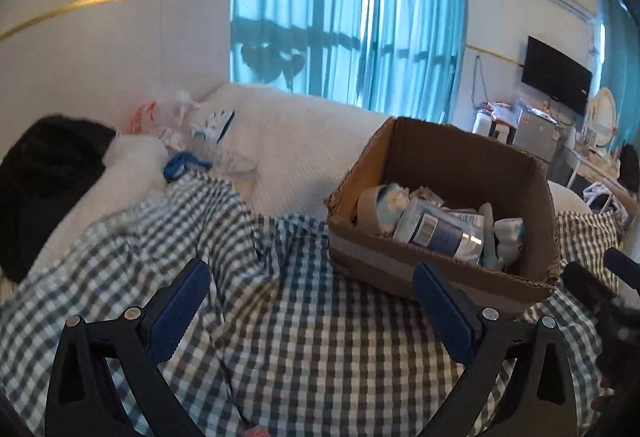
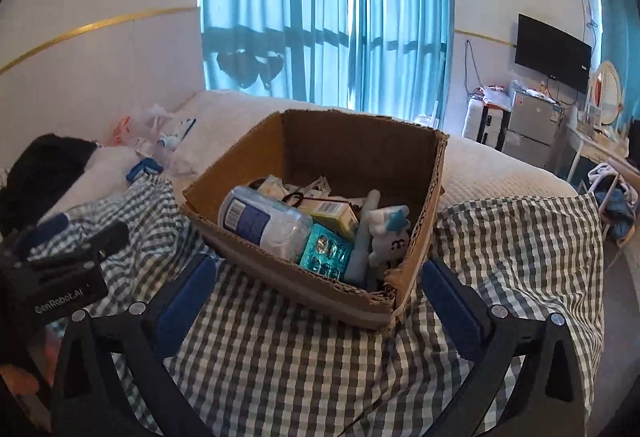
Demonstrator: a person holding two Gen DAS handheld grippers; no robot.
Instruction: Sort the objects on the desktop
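Up close through the left wrist camera: left gripper (image 1: 310,279) hung with fingers spread wide and nothing between them, over a rumpled checked cloth (image 1: 288,349) covering a white bed (image 1: 304,141). Sat on that cloth at right, a cardboard box (image 1: 424,165), open-topped, holding a plastic jar (image 1: 440,229) lying on its side among other small items. Lay further back near the pillow, loose clutter (image 1: 192,133) and a dark garment (image 1: 44,173). Then through the right wrist camera: right gripper (image 2: 320,279) likewise released, empty, fingers flanking the near corner of the box (image 2: 360,141) without touching it. Seen inside: the jar (image 2: 264,221), a yellow carton (image 2: 332,215), a teal blister pack (image 2: 326,251) and a white plush toy (image 2: 390,235). Showed at far left, the other gripper's black body (image 2: 60,269), above the cloth (image 2: 320,369).
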